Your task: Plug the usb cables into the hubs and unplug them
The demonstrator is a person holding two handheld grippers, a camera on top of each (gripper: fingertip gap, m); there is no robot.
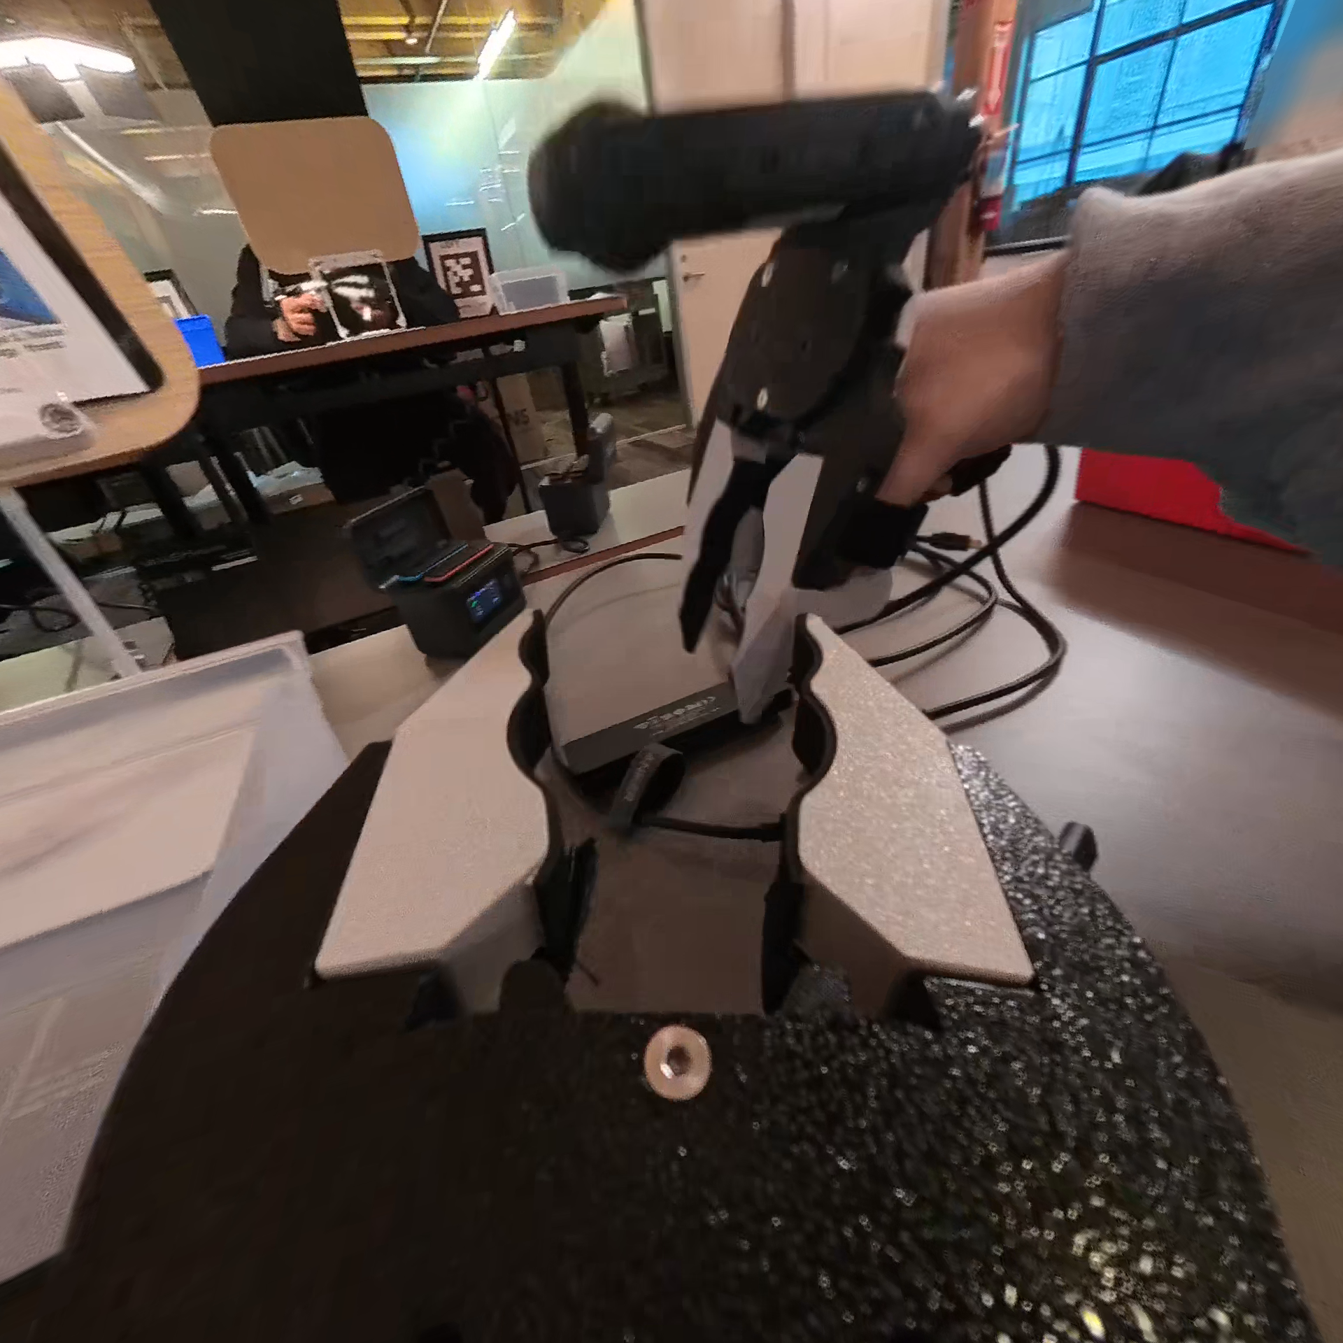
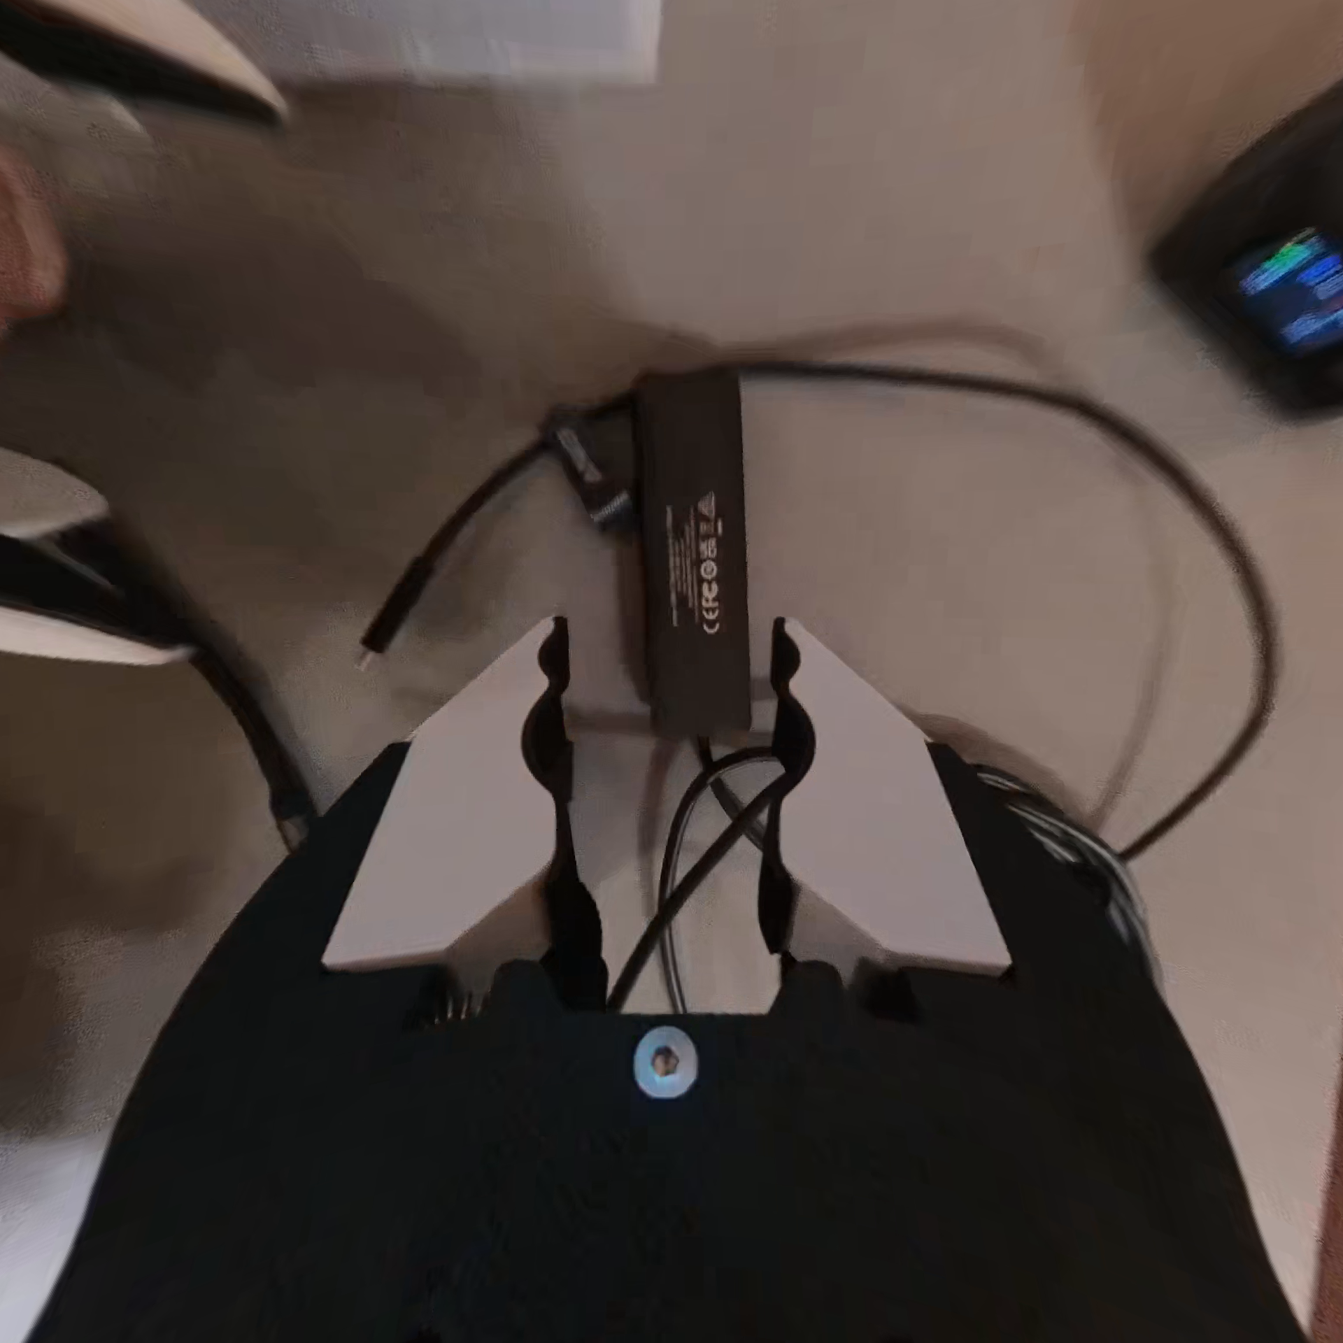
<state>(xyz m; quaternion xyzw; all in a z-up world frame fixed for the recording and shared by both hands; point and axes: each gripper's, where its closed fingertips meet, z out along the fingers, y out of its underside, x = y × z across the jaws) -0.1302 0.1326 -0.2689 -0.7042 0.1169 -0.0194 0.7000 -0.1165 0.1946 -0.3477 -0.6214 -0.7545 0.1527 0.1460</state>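
Observation:
A flat black USB hub [image 1: 632, 701] lies on the pale table between and just beyond my left gripper's [image 1: 668, 654] open, empty fingers. My right gripper [image 1: 727, 639], held by a hand, points steeply down at the hub's far right end. In the right wrist view the hub [image 2: 698, 552] runs away from me, its near end between the tips of my open right gripper [image 2: 668, 632]. A black cable [image 2: 465, 523] with a loose plug lies left of the hub, unplugged. More black cables [image 2: 683, 836] cross under the right fingers.
A black case with a lit screen [image 1: 465, 589] stands behind the hub; it also shows in the right wrist view [image 2: 1279, 291]. A translucent bin [image 1: 145, 763] is at the left, a red box [image 1: 1163, 501] at the right. Coiled black cables [image 1: 1003, 618] lie right of the hub. A person [image 1: 341, 312] sits at a far table. About 10 cm separates my left fingertips from my right.

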